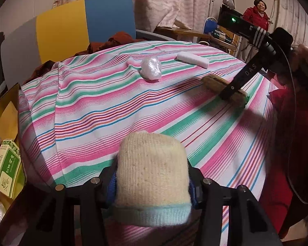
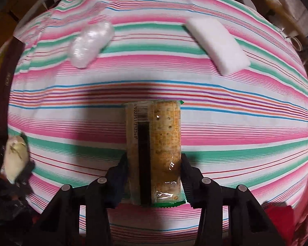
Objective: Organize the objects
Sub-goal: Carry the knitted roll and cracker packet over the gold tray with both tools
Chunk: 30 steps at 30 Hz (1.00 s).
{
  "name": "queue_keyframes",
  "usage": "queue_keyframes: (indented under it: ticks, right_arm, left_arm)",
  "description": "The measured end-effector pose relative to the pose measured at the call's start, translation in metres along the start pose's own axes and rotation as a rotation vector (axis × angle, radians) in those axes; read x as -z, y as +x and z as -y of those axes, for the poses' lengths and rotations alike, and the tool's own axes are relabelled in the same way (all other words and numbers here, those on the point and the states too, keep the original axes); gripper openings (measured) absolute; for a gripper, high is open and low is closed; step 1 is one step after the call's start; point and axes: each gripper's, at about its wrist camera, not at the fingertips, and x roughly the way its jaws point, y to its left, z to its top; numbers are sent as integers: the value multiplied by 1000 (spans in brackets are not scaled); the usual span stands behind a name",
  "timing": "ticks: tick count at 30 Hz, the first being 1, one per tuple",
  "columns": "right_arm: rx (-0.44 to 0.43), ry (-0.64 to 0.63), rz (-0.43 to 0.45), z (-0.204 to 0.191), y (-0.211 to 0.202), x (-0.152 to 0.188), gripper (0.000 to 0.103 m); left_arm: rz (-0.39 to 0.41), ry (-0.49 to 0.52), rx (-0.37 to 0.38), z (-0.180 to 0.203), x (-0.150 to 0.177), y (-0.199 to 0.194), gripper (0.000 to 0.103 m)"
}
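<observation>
Objects lie on a tabletop under a pink, green and white striped cloth (image 2: 236, 123). Near its far edge rest a white rectangular foam block (image 2: 216, 46) and a crumpled clear plastic bundle (image 2: 90, 46). Right gripper (image 2: 154, 176) pinches a brown cracker packet (image 2: 156, 153); left gripper (image 1: 152, 184) clamps a cream knitted sock (image 1: 152, 170).

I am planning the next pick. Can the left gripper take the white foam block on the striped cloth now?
Probably not yet. The left gripper is shut on a cream knitted sock, so its jaws are full. The white foam block lies far across the striped cloth, with nothing standing between.
</observation>
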Motion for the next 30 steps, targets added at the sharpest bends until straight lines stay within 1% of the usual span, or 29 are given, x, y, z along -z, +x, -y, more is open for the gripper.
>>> queue_keyframes:
  ticks: [6,9,11,13,15,16,17,19,20,21,24,27,30]
  right_arm:
    - [-79,44,42,-22,-10,-8,47]
    - [-129,67,87,-29,-20,-11,47]
    - [-170,113,130,-30,-26,-12,47]
    - [-254,164,194,-32,-31,-6,47]
    - [-332,196,242,-49,-37,6,47]
    - [-366,202,266,-63,-35,4,47]
    - [-380,206,276,-75,-32,7,48]
    - [-368,214,271,-71,-28,6,47]
    - [-389,181,269,-70,-29,6,47]
    - [-401,190,282,-62,-31,8,47]
    - [-449,197,324,-60,-40,4,47]
    - [-456,163,354,-62,-50,11,47]
    - [-460,124,377,-74,-52,12,47]
  left_arm:
    - [-10,-29,5,-3,2,-10,53]
    - [5,-39,11,-4,3,-22,53]
    - [15,-37,17,-3,3,-29,53]
    - [42,-22,13,-1,2,-41,53]
    - [59,-17,12,-1,2,-52,53]
    - [68,-19,7,-1,3,-57,53]
    - [74,-24,5,-2,3,-62,53]
    - [80,-35,-2,-4,3,-69,53]
    - [84,-41,-10,-5,2,-72,53]
    - [91,-54,-17,-8,2,-77,53]
    - [119,-81,-36,-14,1,-94,53]
    - [147,-102,-56,-21,1,-109,53]
    - [157,-146,-78,-35,6,-121,53]
